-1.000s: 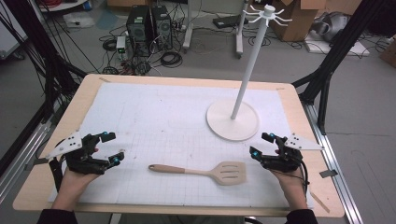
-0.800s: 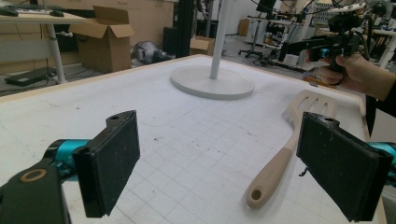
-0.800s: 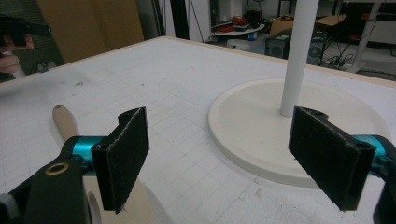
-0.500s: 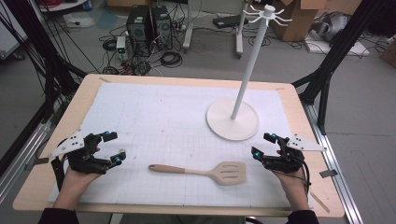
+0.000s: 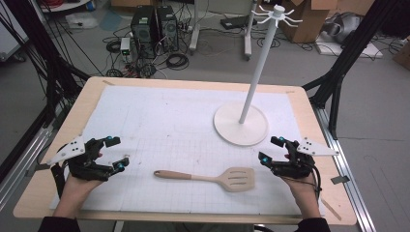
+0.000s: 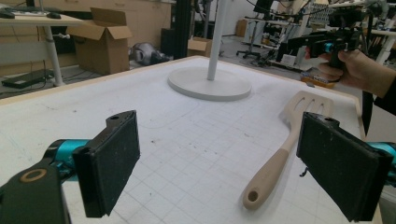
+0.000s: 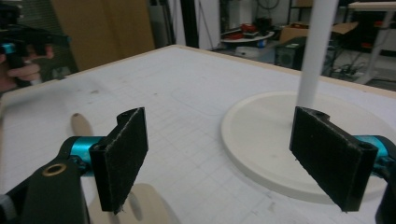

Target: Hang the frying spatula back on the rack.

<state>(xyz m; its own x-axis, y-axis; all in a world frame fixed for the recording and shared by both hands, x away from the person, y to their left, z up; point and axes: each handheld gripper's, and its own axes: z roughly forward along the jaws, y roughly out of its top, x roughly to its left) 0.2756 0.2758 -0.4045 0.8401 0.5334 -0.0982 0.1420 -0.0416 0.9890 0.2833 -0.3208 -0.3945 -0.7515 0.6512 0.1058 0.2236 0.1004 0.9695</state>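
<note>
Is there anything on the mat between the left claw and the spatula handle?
No. In the high view, only bare gridded mat separates the open left claw from the handle end of the spatula; the left gripper view agrees.

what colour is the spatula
Pale beige wood tone all over the spatula, clearest in the high view.

Tall white hook stand on a round base point(image 5: 240, 125) near the desk's point(image 5: 87, 104) far right corner; beyond the far edge, black computer towers point(image 5: 153, 24) on the floor.
</note>
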